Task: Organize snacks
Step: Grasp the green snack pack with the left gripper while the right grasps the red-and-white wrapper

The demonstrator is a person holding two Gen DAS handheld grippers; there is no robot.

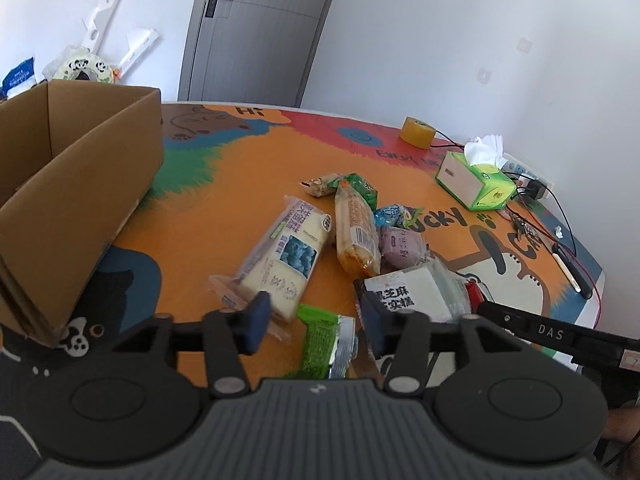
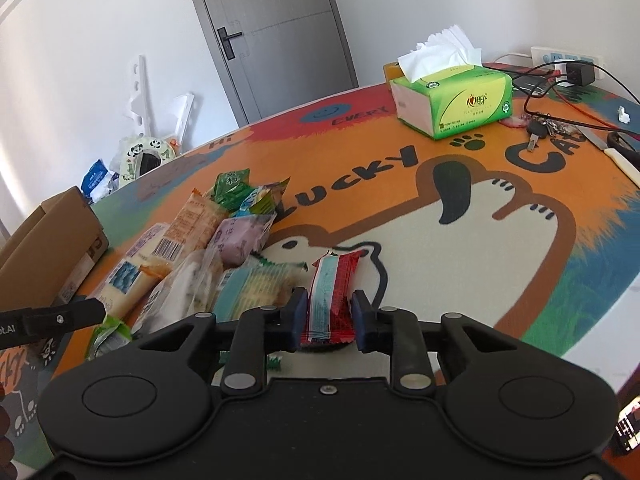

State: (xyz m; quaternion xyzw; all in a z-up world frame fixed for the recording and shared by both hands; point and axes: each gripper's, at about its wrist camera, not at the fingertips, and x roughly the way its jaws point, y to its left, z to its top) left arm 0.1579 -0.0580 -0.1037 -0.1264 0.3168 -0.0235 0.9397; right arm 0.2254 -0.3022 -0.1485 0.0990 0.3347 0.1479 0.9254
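the right gripper [image 2: 328, 312] angles downward over the table mat [image 2: 440, 240], its blue pads [image 2: 300, 312] pressed on both sides of a red snack packet [image 2: 332, 296]. the left gripper [image 1: 316, 320] angles downward over the same mat, jaws apart, gripping nothing.

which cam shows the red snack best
The right wrist view: the red snack lies centred between the right tool's pads, wrapper fully visible. The left wrist view shows only a red sliver behind the black-and-white pack.
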